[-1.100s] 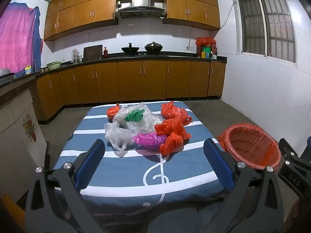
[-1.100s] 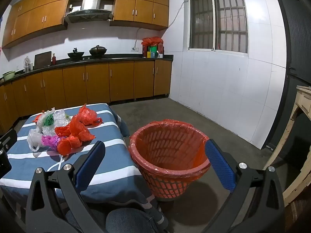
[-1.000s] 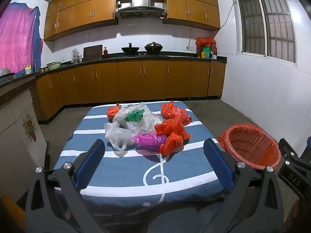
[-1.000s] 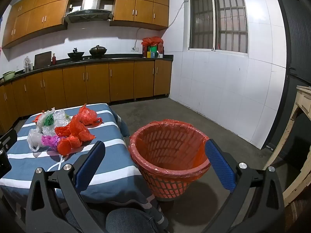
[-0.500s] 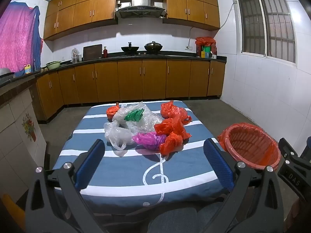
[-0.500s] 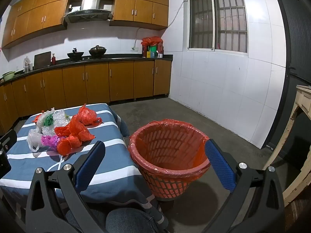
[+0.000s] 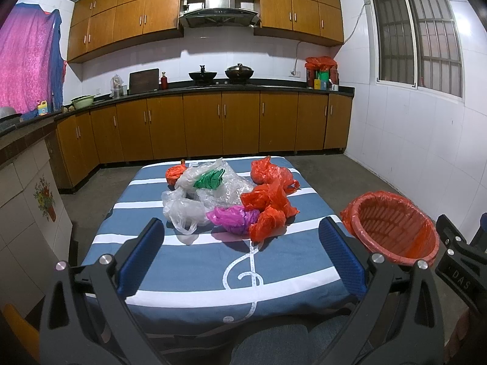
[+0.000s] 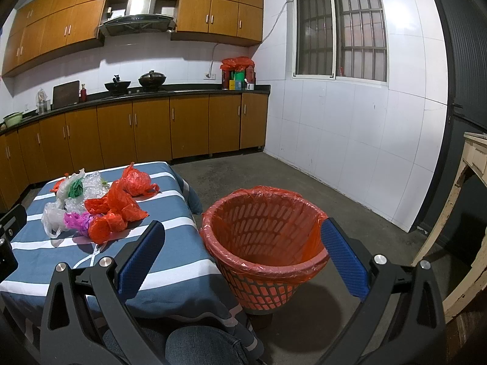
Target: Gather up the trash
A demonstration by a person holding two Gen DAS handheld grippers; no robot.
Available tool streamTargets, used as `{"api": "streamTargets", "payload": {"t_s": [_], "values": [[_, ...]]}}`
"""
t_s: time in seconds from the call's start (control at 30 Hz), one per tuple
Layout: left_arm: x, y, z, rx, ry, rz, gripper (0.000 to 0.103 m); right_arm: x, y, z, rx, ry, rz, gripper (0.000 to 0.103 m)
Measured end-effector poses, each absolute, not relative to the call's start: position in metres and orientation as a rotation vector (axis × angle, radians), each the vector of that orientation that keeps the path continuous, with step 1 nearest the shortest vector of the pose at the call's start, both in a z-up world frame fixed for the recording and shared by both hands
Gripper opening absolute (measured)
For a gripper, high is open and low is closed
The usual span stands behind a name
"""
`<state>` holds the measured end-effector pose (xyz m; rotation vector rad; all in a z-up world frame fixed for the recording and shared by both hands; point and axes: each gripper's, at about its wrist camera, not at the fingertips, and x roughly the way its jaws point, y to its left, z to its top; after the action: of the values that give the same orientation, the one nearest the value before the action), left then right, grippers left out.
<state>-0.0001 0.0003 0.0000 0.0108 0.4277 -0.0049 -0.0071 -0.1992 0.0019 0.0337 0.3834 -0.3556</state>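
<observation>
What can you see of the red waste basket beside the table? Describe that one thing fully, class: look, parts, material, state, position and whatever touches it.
The waste basket is a round, tapering bin, apparently red plastic, with walls pierced by rows of slots. A thin orange-red liner bag is folded over its rim. It stands upright on the concrete floor, close by the table's right edge, and nothing shows inside it. Neither gripper touches it.
</observation>
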Motion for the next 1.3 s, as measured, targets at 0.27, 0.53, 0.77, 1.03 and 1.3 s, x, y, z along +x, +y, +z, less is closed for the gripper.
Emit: {"api": "streamTargets", "payload": {"t_s": [0.27,0.53,0.77,1.03,1.3], "values": [[-0.0001,0.0003,-0.0001,0.012,0.429,-0.005,0.099,-0.0068,-0.1995,0.0017,0.034,0.384,-0.355,0.101],[-0.0007,0.0007,0.0,0.012,0.43,-0.005,0.099,-0.0065,-0.1989,0.0015,0.033,0.385,-0.355,0.101],[0.0002,0.0003,-0.0002,0.013,0.431,-0.005,0.099,-0.006,-0.1991,0.0015,0.035,0.385,-0.356,0.101],[0.0,0.0005,-0.0002,0.014,0.432,-0.005,0.099,-0.0055,-0.199,0.001,0.036,0.386,-0.356,0.101],[0.0,0.0005,-0.0002,0.015,0.433,-0.005,0.099,-0.005,-0.199,0.0002,0.036,0.387,-0.356,0.101]]}}
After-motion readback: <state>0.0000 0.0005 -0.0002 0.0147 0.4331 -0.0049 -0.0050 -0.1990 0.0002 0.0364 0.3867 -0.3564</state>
